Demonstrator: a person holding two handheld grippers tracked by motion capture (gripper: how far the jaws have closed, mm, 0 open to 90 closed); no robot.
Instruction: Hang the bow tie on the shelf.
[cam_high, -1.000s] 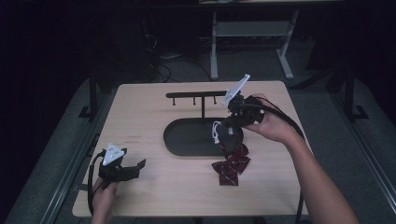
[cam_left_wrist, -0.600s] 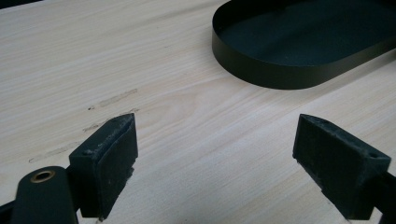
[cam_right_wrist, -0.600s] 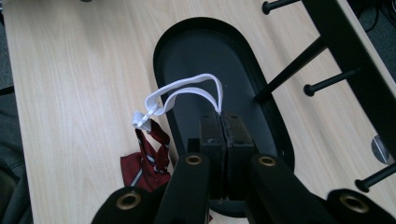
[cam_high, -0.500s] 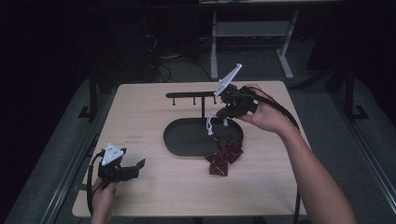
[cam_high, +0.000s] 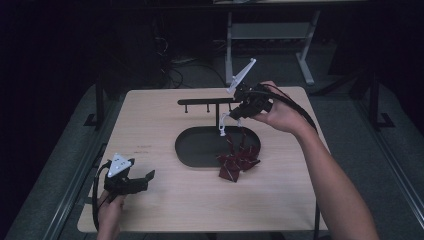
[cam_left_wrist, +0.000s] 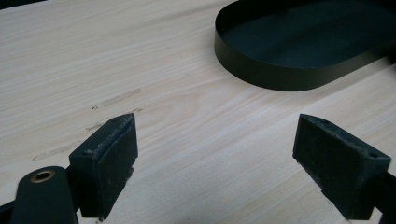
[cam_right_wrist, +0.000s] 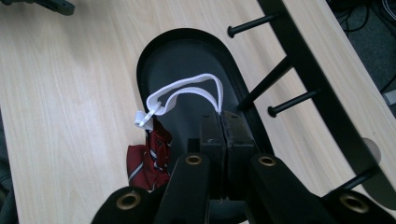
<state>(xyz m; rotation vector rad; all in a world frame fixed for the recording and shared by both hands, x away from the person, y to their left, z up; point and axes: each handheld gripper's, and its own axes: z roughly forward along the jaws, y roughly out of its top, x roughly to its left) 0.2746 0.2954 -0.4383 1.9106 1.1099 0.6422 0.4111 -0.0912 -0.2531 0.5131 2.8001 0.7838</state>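
High view: the bow tie has been drawn off the table since a second ago and now drapes over the near rim of the stand's oval base, hanging by its white strap just beside the stand's post. That lift suggests the strap is being carried toward one of the stand's pegs, a step not yet done. The right gripper, jaws pressed together on the strap, is held tilted above the base, close to the stand's bar, the forearm reaching in from the near right. Well apart from the stand, at the near left corner, the left gripper rests low on the wood, jaws spread and empty, pointing toward the base.
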